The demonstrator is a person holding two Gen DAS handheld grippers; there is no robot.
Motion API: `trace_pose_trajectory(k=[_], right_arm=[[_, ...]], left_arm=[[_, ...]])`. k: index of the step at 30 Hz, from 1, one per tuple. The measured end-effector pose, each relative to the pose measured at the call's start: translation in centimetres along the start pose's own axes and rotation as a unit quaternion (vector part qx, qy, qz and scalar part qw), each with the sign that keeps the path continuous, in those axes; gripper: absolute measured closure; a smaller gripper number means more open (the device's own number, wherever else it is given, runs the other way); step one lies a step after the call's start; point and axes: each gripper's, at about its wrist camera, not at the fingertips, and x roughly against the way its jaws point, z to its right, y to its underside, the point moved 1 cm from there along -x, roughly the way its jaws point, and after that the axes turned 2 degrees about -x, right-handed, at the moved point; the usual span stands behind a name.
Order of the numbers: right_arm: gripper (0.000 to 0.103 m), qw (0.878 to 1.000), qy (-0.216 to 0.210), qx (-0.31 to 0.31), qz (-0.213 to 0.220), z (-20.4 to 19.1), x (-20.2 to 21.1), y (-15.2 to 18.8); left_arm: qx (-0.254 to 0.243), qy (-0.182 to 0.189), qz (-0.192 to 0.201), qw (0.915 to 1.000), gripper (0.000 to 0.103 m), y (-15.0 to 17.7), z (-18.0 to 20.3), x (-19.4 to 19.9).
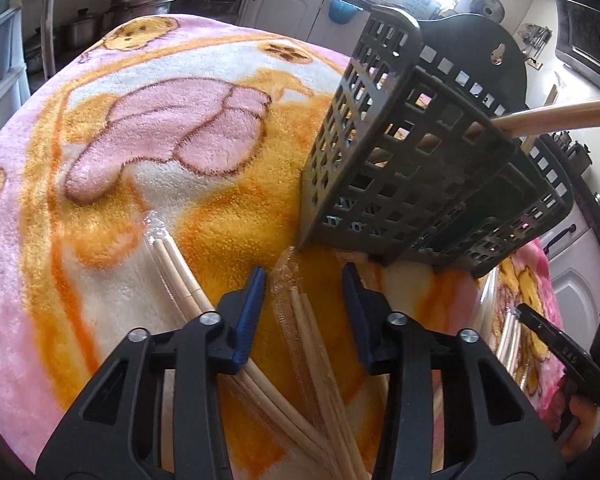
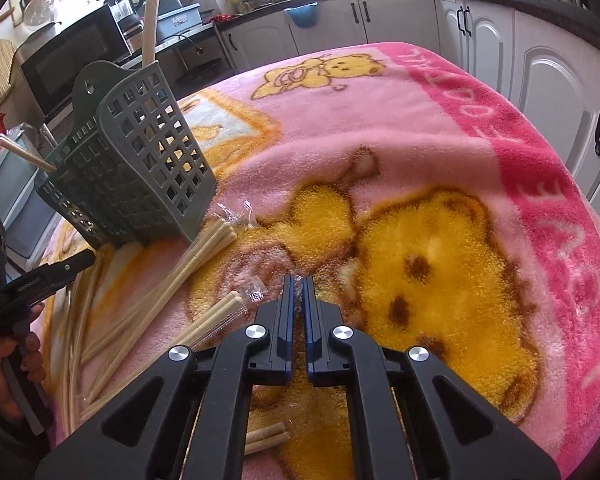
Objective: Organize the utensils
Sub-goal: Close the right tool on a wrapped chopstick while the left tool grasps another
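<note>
A grey plastic utensil basket (image 1: 412,168) stands on the bear-print blanket, with wrapped chopsticks (image 1: 556,118) sticking out of its top. It also shows in the right wrist view (image 2: 140,168). My left gripper (image 1: 304,280) is open, its jaws on either side of a plastic-wrapped chopstick pair (image 1: 304,312) lying on the blanket. Another wrapped pair (image 1: 180,268) lies to its left. My right gripper (image 2: 299,284) is shut on a clear plastic chopstick wrapper (image 2: 299,292), low over the blanket. More wrapped pairs (image 2: 204,256) (image 2: 220,312) lie left of it.
The pink and orange blanket (image 2: 440,152) covers the table. White kitchen cabinets (image 2: 548,80) and a dark counter run behind. A microwave (image 2: 72,56) and a blender stand at the back left. Pots (image 1: 140,0) stand beyond the table.
</note>
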Motion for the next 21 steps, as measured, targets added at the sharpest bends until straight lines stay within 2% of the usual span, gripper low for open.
trace_pose_trajectory(k=[4,7,10,13,21], right_arm=[[0.1,1.0,-0.003,-0.008,0.019,0.2,1.0,-0.1],[0.1,0.999,-0.008,-0.005,0.036,-0.1,2.1,-0.4],[0.1,0.998,-0.017,0.002,0.053,-0.6,3.4,-0.8],[0.1,0.997,-0.029,0.012,0.068,-1.3,4.7,-1.2],[0.1,0.989,-0.071,0.047,0.117,-4.3,8.7,-2.1]], left_arm=[[0.003,-0.011,-0.001,0.9999,0.091,-0.2,-1.0,-0.1],[0.01,-0.005,-0.002,0.9999,0.096,-0.3,-1.8,0.1],[0.017,0.006,0.0,0.9998,0.098,-0.3,-2.5,0.6],[0.024,0.017,0.018,0.9994,0.099,-0.5,-3.0,1.9],[0.017,0.046,0.098,0.994,0.1,-1.6,-2.8,8.2]])
